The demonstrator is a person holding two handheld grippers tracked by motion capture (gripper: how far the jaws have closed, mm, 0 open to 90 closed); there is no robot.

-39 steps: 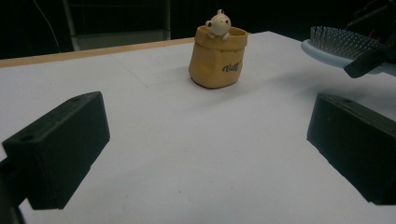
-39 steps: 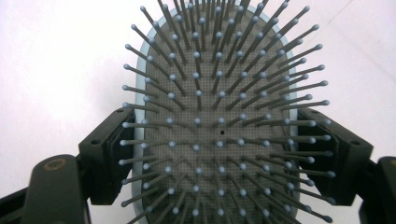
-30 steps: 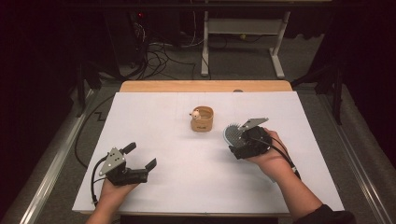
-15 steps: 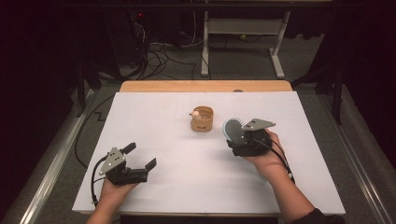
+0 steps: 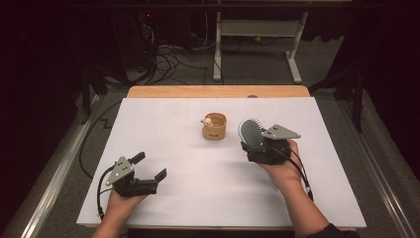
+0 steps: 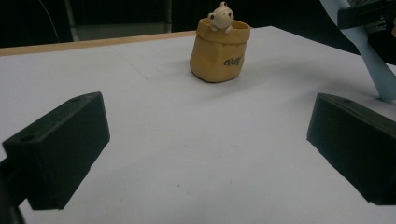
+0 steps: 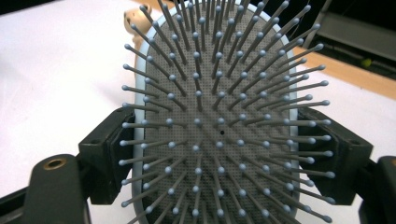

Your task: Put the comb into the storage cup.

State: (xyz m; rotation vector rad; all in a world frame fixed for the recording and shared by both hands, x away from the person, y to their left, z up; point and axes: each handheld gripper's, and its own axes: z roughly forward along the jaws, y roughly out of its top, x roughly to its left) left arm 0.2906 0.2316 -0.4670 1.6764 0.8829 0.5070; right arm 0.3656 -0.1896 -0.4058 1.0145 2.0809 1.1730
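Clamping the brush (image 5: 250,133) by its head, the right gripper (image 5: 261,147) holds it just above the table (image 5: 173,129) — beside the pot (image 5: 214,127). Left gripper (image 5: 146,172) rests gaping, well apart.

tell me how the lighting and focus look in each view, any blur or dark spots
High view: white table cover evenly lit, surroundings nearly black, soft shadows under both hands. Left gripper view: tan pouch holder fairly sharp, near black jaws soft. Right gripper view: hairbrush bristles crisp, background washed out and blurred.
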